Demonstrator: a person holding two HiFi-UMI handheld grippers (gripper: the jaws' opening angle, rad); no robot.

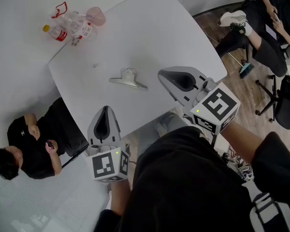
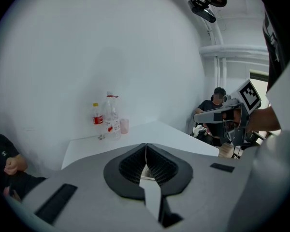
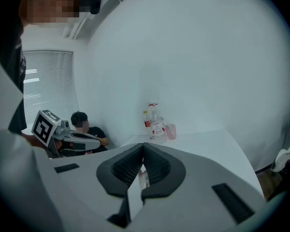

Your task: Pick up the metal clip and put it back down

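Hovering at the near edge of the worktop (image 1: 150, 28), both grippers carried nothing. The left gripper (image 1: 105, 111) had its fingers (image 2: 128, 167) pressed together with nothing between them, and the right gripper (image 1: 165, 75) had its fingers (image 3: 157, 166) closed the same way.

The metal clip (image 1: 129, 79) lay flat near the middle of the worktop in the head view, touching neither gripper, just left of the right gripper's tip and above the left one. Bare white surface surrounded it on every side. The bottles (image 1: 70, 28) and a pink cup (image 1: 96, 16) stood well apart at the upper-left corner. A seated person (image 1: 26, 149) sat beside the lower-left edge.

The clip's long axis ran from left to slightly lower right, and its handle loop pointed toward the top of the frame.
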